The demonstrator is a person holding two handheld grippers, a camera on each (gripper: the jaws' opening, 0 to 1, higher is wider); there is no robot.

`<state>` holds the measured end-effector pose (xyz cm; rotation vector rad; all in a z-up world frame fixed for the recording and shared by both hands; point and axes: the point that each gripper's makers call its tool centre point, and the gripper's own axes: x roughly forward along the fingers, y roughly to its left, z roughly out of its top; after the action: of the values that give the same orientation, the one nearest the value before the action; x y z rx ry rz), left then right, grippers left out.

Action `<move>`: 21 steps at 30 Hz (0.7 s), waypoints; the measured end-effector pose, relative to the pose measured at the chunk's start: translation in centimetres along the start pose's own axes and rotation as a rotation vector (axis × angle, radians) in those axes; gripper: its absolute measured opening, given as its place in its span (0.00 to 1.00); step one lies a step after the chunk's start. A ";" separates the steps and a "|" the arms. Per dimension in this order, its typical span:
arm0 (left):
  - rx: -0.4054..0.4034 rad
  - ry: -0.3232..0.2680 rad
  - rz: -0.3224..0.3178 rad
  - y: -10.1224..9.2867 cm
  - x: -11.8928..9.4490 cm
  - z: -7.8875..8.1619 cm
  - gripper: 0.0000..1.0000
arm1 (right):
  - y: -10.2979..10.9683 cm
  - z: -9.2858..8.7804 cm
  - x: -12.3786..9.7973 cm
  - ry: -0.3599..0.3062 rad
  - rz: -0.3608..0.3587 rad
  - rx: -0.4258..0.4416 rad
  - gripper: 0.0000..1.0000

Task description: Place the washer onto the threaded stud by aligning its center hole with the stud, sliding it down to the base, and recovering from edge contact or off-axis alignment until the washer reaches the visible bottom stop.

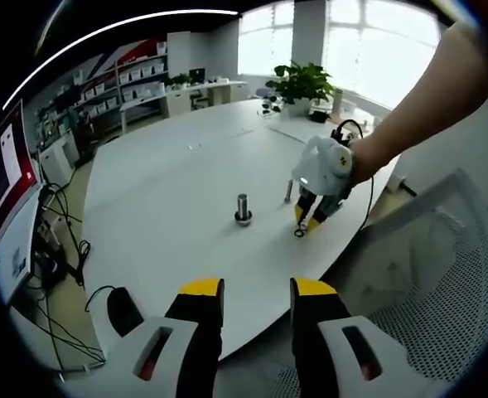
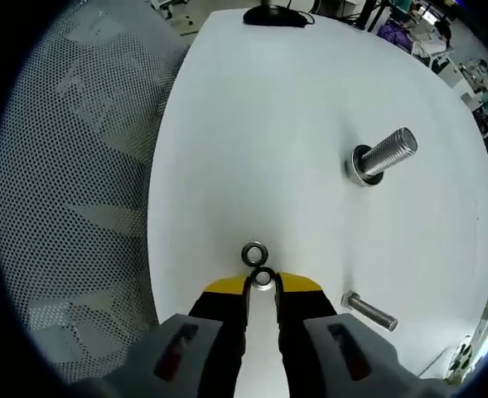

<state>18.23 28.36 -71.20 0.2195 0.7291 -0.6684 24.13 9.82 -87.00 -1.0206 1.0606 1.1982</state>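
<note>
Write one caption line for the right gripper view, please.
Right gripper shut on a washer above the white table, beside a second washer; the threaded stud stands apart.

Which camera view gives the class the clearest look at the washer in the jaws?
The right gripper view: the washer sits close, pinched at the right gripper tips, near a second ring. The left gripper view shows it small and far below that gripper.

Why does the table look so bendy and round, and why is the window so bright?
In the left gripper view the fisheye lens bends the table edge into a curve, and the windows glare to plain white. In the right gripper view the table edge bows too, and the threaded stud looks tipped sideways; the washer in the right claw stays sharp.
</note>
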 end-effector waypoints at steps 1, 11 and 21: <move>-0.004 -0.003 -0.001 0.0 0.0 0.1 0.30 | 0.0 0.0 0.0 -0.007 -0.003 0.012 0.15; -0.004 -0.004 0.003 0.0 0.0 0.1 0.30 | -0.1 -0.1 0.0 -0.039 -0.033 0.107 0.15; 0.002 -0.002 -0.010 -0.2 0.0 0.0 0.30 | -0.3 -0.1 -0.1 -0.042 -0.051 0.144 0.14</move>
<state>18.14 28.20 -71.16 0.2172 0.7280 -0.6786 24.41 9.68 -86.89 -0.9015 1.0661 1.0814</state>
